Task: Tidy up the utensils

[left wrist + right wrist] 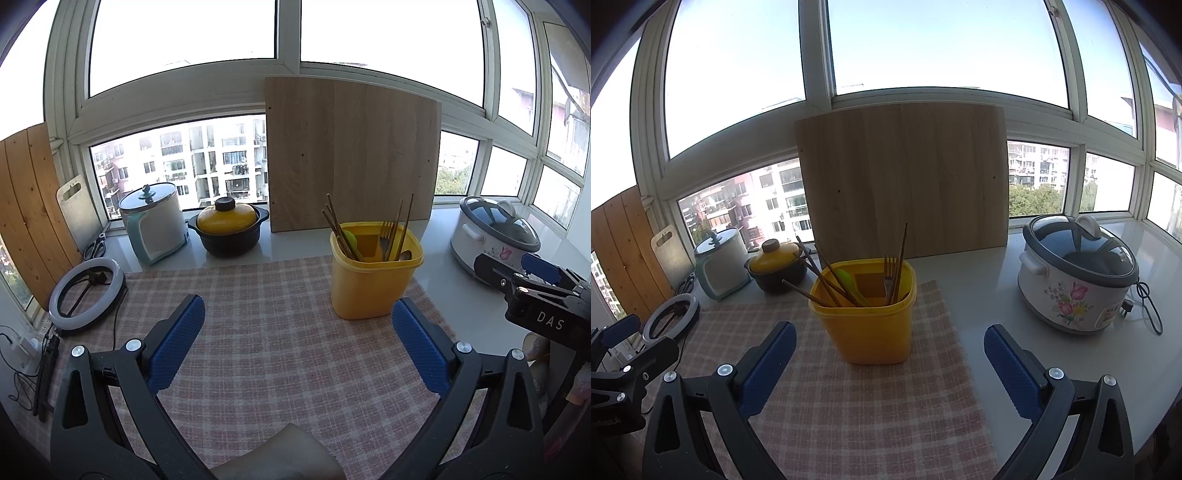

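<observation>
Both grippers are wide open and hold nothing, and the utensils stand in the yellow tub [866, 317].

The left gripper [297, 343] and the right gripper [889, 363] hang above the checked cloth [266, 332], near the tub but not touching it. The tub sits on the cloth, in front of the wooden board [905, 177]. The chopsticks [338, 229] are long, thin and stiff, and look light. They could slip, so pinch one near its top end, where it sticks out. They lean with their tops pointing up and to the left. The fork [889, 275] stands almost straight, prongs up. A green spoon [849, 286] leans beside the chopsticks.
</observation>
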The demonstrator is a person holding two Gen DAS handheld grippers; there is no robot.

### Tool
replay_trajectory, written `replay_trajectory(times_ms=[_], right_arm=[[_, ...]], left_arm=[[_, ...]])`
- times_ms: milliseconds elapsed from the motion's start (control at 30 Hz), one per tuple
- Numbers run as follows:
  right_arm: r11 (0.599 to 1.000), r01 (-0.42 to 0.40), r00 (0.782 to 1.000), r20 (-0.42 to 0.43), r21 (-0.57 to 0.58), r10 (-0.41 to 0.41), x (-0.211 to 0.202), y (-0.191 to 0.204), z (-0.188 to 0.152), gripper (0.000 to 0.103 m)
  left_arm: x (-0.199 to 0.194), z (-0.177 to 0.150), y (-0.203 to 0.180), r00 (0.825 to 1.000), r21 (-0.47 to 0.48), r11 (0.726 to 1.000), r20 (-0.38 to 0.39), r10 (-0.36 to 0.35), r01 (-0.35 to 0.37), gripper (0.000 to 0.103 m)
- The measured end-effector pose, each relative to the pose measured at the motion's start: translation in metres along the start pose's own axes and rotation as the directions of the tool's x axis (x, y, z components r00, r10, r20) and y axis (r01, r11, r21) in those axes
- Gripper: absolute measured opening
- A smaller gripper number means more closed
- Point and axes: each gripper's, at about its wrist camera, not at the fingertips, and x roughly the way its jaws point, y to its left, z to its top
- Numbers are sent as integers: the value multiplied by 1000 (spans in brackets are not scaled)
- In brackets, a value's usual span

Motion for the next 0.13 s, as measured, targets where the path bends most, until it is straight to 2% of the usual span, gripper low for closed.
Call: replay_trajectory(times_ms=[133], right_arm=[[1000,-1,1000,-8,1,1,3,1,-1,103]], left_arm=[[1,-1,0,1000,4,1000,-1,9,-9,103]])
